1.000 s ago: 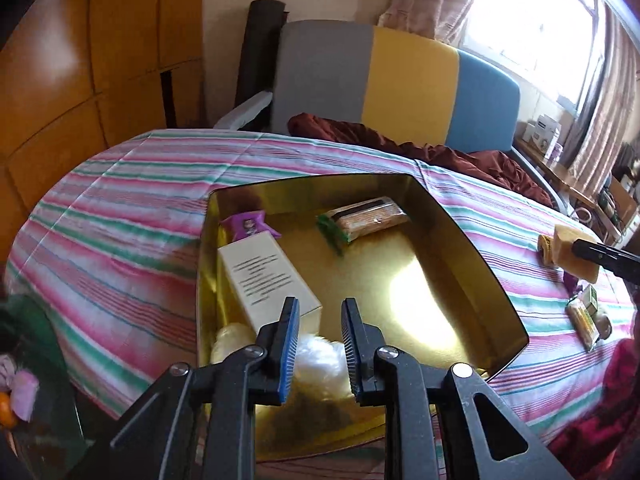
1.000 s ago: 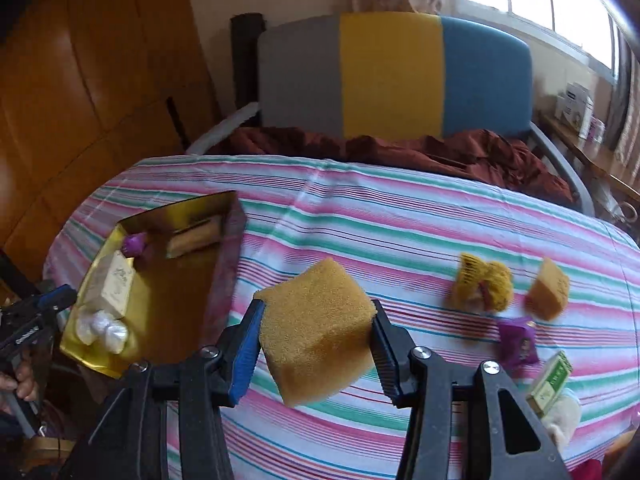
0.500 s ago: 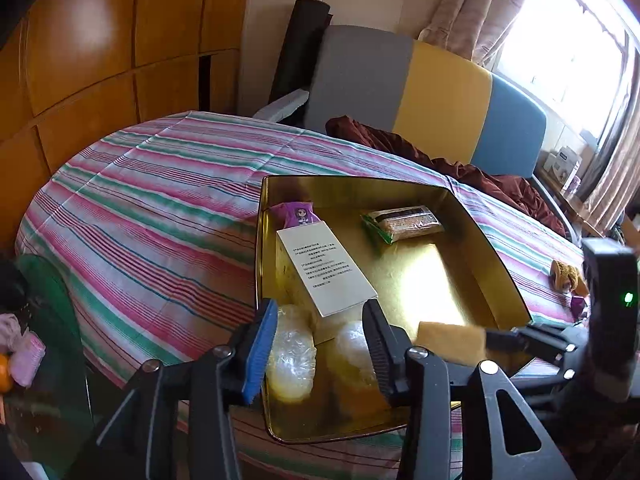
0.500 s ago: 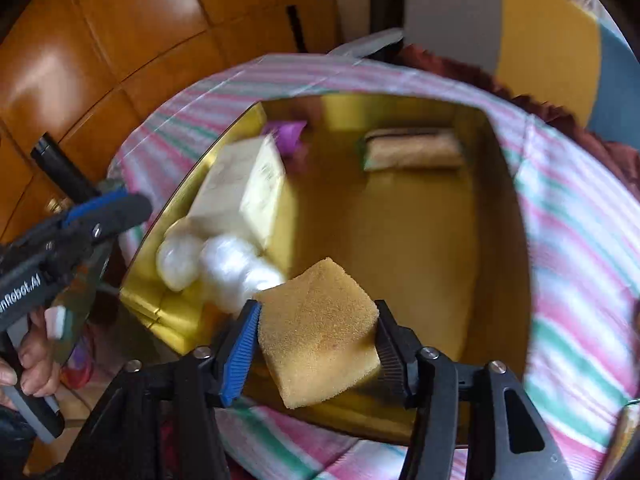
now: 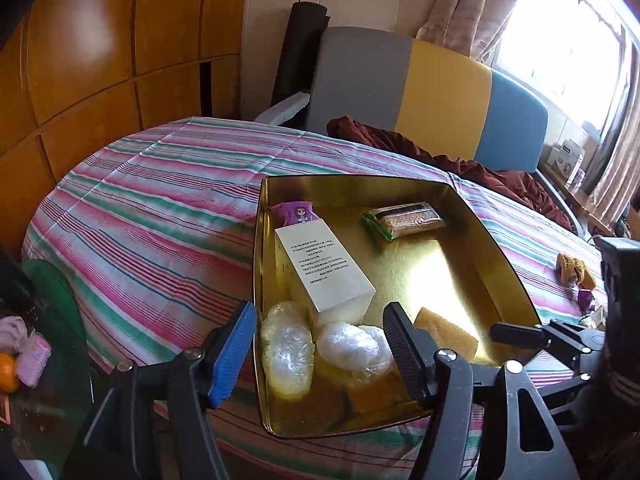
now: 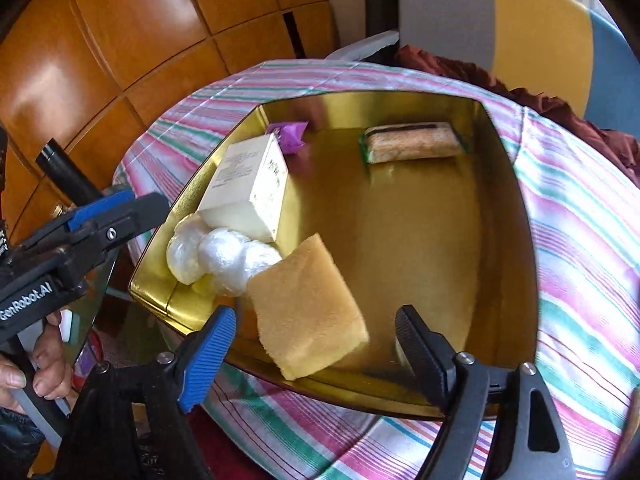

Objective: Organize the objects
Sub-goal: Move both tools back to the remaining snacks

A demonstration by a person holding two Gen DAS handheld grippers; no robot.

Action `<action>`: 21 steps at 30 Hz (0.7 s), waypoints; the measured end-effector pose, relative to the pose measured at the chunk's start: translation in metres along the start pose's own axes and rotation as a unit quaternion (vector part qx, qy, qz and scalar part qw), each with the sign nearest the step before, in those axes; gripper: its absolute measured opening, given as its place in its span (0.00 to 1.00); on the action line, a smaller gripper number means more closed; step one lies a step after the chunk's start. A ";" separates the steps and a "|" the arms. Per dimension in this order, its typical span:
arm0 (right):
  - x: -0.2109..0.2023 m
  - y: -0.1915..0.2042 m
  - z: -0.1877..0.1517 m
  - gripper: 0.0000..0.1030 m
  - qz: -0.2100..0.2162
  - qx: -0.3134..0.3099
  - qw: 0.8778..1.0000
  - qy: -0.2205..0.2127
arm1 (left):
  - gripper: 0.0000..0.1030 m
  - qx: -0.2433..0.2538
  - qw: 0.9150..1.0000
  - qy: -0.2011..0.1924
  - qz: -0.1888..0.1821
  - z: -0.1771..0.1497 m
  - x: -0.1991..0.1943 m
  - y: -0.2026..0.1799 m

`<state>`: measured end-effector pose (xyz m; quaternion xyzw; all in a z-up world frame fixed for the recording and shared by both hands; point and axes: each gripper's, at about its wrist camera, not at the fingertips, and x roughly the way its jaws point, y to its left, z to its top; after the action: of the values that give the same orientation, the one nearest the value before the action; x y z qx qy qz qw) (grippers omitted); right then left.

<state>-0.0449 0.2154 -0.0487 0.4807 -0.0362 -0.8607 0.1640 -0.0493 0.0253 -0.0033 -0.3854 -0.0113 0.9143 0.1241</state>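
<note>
I see a shiny gold metal tray (image 6: 504,184), smooth & mirror-like inside. The yellow sponge (image 6: 308,320) looks rough & full of tiny holes. The white box (image 5: 324,272) is matt cardboard w/ print. Two crinkly clear plastic bundles (image 5: 320,344) look glossy. The striped tablecloth (image 5: 152,216) is soft woven cloth. The wood wall panels (image 5: 100,40) are glossy.

Gold tray (image 6: 500,216), shiny inside, as landmark. Within it: tan-yellow sponge (image 6: 308,328); white box (image 6: 248,188) with dark print; purple packet (image 6: 290,134); green-edged wrapper (image 6: 412,144) over brown biscuit; two clear-white plastic bundles (image 6: 216,254). Beneath it: tablecloth (image 5: 160,216) striped pink, green and white. Behind it: chair back (image 5: 432,92) in grey, yellow and blue panels; maroon cloth (image 5: 460,160).
</note>
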 end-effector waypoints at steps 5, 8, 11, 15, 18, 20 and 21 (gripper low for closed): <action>-0.016 -0.008 0.000 0.82 -0.015 0.013 1.000 -0.019 | 0.65 0.012 1.000 -0.007 0.011 -0.002 -0.002 -0.006; -0.025 -0.013 0.000 0.82 -0.025 0.020 0.999 -0.028 | 0.65 0.019 1.000 -0.011 0.015 -0.004 -0.004 -0.009; -0.034 -0.020 -0.001 0.82 -0.041 0.026 0.998 -0.038 | 0.65 0.030 0.999 -0.016 0.019 -0.005 -0.005 -0.014; -0.050 -0.038 -0.006 0.82 -0.063 0.045 0.996 -0.050 | 0.65 0.041 0.999 -0.019 0.020 -0.007 -0.006 -0.019; -0.063 -0.061 -0.013 0.82 -0.091 0.065 0.992 -0.055 | 0.66 0.045 0.999 -0.016 0.019 -0.008 -0.005 -0.022; -0.074 -0.082 -0.019 0.82 -0.113 0.082 0.989 -0.057 | 0.69 0.047 0.999 -0.014 0.018 -0.009 -0.004 -0.024; -0.081 -0.094 -0.022 0.82 -0.125 0.093 0.986 -0.058 | 0.70 0.048 0.999 -0.013 0.018 -0.010 -0.004 -0.025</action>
<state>-0.0107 0.3315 -0.0153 0.4441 -0.0652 -0.8936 0.0070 -0.0342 0.0479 -0.0047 -0.3674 0.0379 0.9207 0.1261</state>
